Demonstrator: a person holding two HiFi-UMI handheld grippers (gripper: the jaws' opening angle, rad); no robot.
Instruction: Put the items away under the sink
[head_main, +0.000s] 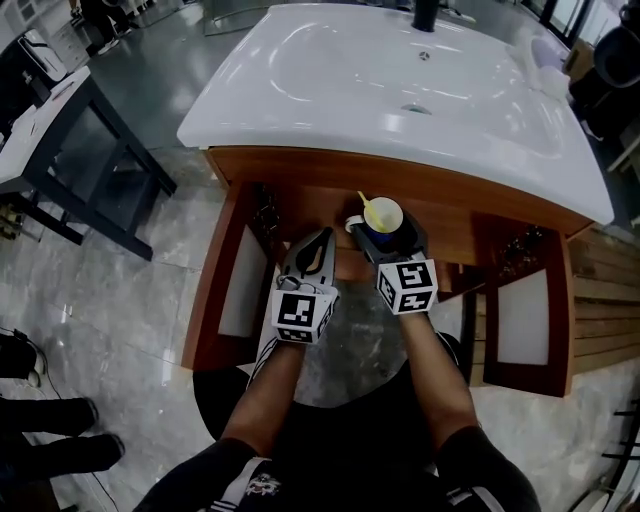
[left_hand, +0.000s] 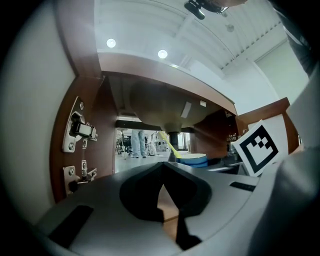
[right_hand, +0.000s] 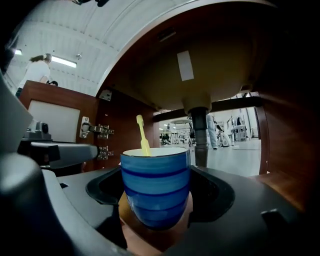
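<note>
Blue striped mug (right_hand: 156, 185) clamped in right gripper (head_main: 388, 238): keep upright, toothbrush (right_hand: 143, 135) steady, set gently on cabinet shelf (head_main: 345, 263) mid-frame; left gripper (left_hand: 163, 186) closed, empty.

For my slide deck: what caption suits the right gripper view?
Right tool holds a blue striped mug with a yellow toothbrush at the open cabinet beneath the sink basin.

Floor (head_main: 130, 300): grey marbled tile, glossy.
Sink (head_main: 330, 90): white basin top, black tap (head_main: 425, 15) at rear.
Cabinet (head_main: 300, 170) beneath: red-brown wood, both doors open, L door (head_main: 215, 290) and R door (head_main: 525, 320), white inner panels. Metal hinges (left_hand: 80, 131) on L side wall.
Table (head_main: 30, 140): white top, dark frame, far L.
Wood slats (head_main: 600, 290): far R.
Ceiling (left_hand: 150, 25): white, ribbed, w/ round spotlights (left_hand: 111, 43); one strip light (right_hand: 62, 61).
</note>
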